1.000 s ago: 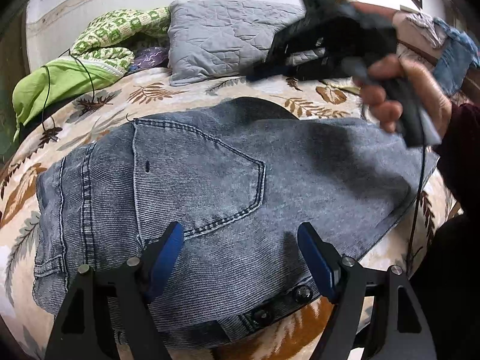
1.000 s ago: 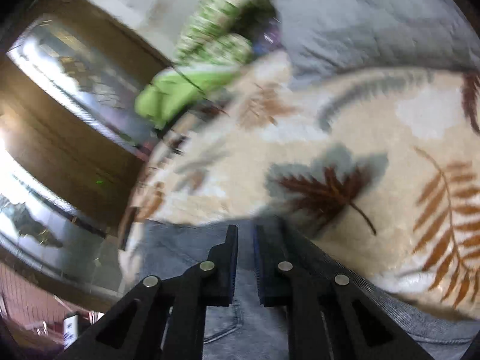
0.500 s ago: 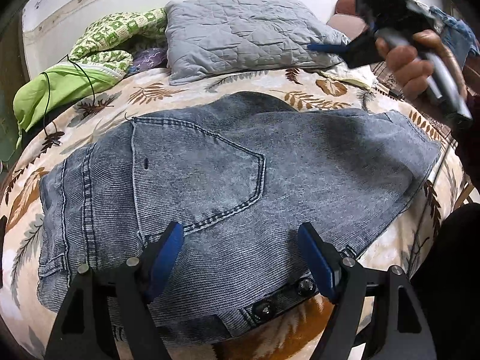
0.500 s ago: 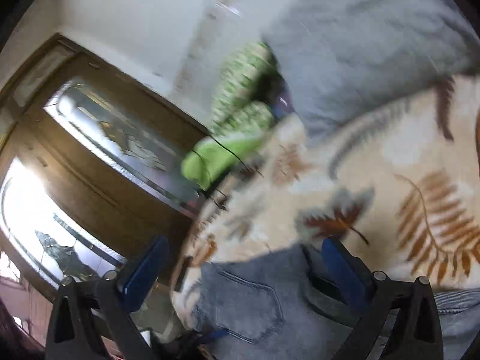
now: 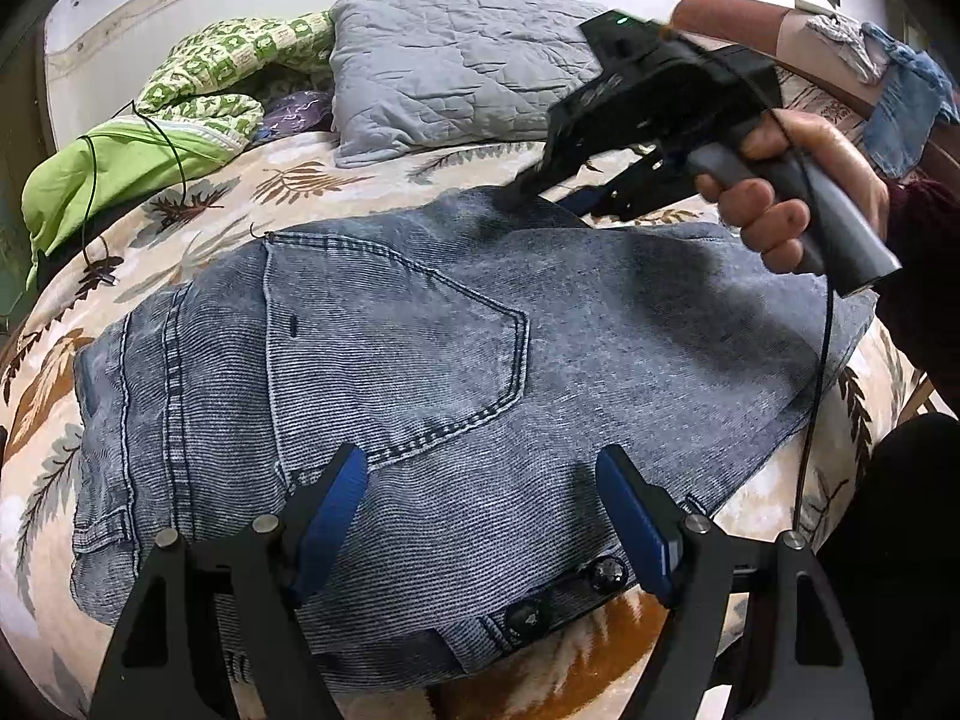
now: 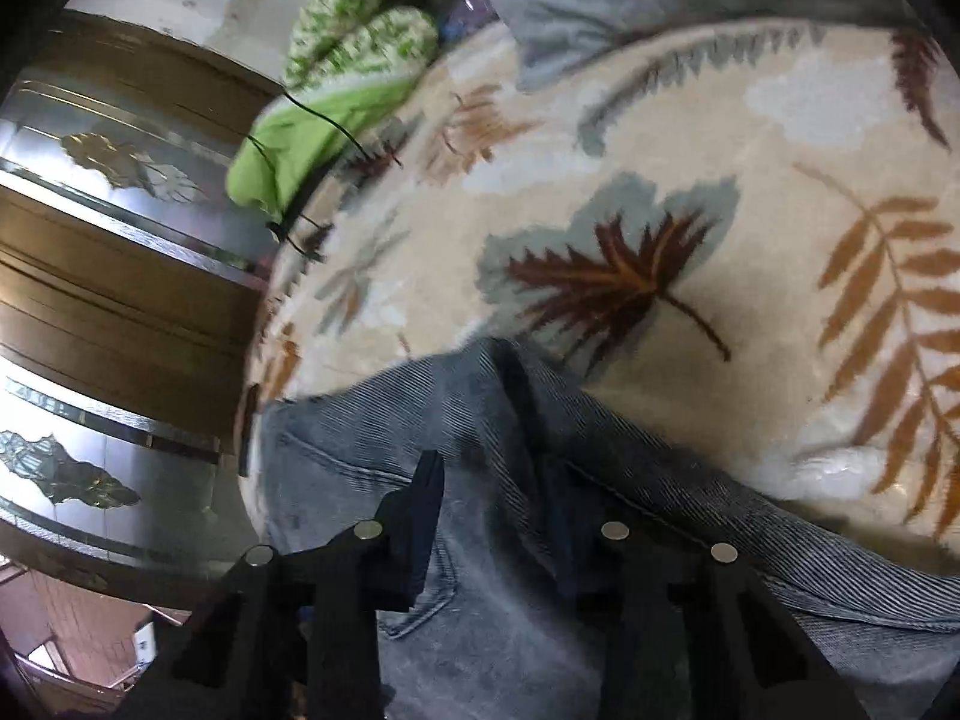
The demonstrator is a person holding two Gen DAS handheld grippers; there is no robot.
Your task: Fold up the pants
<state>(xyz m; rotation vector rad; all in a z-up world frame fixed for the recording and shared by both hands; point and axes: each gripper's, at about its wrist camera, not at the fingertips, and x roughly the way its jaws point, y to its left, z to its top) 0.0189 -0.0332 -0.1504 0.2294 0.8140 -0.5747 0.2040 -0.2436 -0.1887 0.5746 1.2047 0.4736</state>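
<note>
Bed (image 5: 198, 240) with a cream leaf-print cover; white wall behind. Grey pillow (image 5: 456, 66) at the head edge, green blankets (image 5: 180, 114) toward the head-left corner with a black cable (image 5: 90, 192) over them.

Pants (image 5: 420, 360) — blue jeans, folded, back pocket up — lie across the bed's middle, reaching the near edge.

Left gripper (image 5: 480, 516): jaws wide, over the waistband, gripping nothing.

Right gripper (image 6: 498, 510): jaws have just been closing, now narrow, with a raised denim fold at the far edge between them — contact unclear through blur.

Only the right wrist view shows a wood-and-glass wardrobe (image 6: 90, 240); only the left shows the right hand (image 5: 798, 192) and hung clothes (image 5: 900, 102).
</note>
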